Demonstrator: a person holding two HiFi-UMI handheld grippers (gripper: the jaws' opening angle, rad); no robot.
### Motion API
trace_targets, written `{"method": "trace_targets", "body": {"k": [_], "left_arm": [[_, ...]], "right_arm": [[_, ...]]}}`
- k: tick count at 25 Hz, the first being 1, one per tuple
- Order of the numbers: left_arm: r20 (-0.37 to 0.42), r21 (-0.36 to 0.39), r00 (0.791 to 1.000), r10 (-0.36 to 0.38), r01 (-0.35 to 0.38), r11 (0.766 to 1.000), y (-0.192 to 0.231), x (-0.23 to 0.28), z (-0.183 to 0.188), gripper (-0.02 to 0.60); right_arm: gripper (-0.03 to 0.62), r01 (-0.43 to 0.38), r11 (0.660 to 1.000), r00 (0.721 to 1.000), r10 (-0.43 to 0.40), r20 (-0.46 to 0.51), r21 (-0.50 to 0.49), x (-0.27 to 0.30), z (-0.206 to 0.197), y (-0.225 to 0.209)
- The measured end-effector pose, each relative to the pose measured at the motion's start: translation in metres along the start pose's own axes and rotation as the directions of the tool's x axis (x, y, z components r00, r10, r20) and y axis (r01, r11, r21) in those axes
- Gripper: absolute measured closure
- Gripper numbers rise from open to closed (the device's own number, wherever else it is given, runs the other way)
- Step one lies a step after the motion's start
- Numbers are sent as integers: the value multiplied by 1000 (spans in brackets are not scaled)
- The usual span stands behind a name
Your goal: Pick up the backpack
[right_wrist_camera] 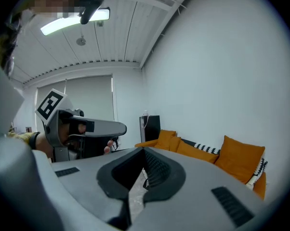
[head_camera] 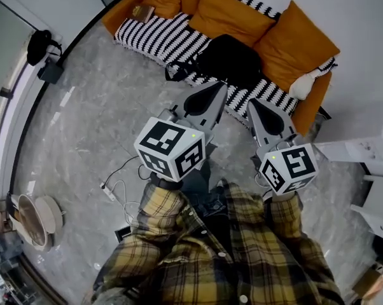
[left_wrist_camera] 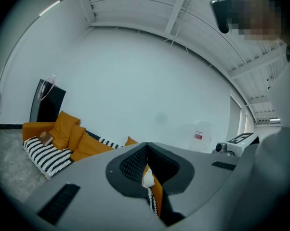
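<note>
A black backpack (head_camera: 226, 60) lies on the striped seat of an orange sofa (head_camera: 172, 37), its straps (head_camera: 177, 72) hanging over the front edge. My left gripper (head_camera: 218, 89) is shut and empty, its tips just short of the backpack's near side. My right gripper (head_camera: 254, 105) is shut too, pointing at the sofa edge to the right of the backpack. In the left gripper view the jaws (left_wrist_camera: 146, 165) are closed with only sofa showing through the slit. The right gripper view shows closed jaws (right_wrist_camera: 140, 170) and my left gripper (right_wrist_camera: 85, 129) off to the left.
Orange cushions (head_camera: 293, 40) line the sofa back. A white cable and power strip (head_camera: 112, 189) lie on the grey marble floor near my feet. White furniture (head_camera: 363, 151) stands at the right. A round robot vacuum (head_camera: 32, 218) sits at the left by the wall.
</note>
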State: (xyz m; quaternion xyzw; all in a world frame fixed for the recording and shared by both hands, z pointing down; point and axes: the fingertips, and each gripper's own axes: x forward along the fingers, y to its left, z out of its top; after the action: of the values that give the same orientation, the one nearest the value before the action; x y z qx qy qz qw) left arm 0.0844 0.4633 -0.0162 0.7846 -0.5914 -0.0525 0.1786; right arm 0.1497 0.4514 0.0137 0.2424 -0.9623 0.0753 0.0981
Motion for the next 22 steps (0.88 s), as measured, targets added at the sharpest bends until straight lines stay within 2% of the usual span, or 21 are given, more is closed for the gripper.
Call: {"method": "trace_targets", "body": {"k": [10, 15, 22], "left_arm": [[-38, 6, 998, -46, 46, 999, 106, 40, 32, 563], [-52, 5, 996, -78, 79, 997, 134, 51, 38, 563], [-78, -23, 991, -107, 105, 994, 150, 71, 32, 563]], "right_arm": [[577, 66, 998, 998, -66, -23, 7, 110, 15, -17], [577, 107, 994, 994, -107, -32, 4, 140, 16, -18], [579, 146, 989, 987, -145, -68, 8, 156, 13, -35]]}}
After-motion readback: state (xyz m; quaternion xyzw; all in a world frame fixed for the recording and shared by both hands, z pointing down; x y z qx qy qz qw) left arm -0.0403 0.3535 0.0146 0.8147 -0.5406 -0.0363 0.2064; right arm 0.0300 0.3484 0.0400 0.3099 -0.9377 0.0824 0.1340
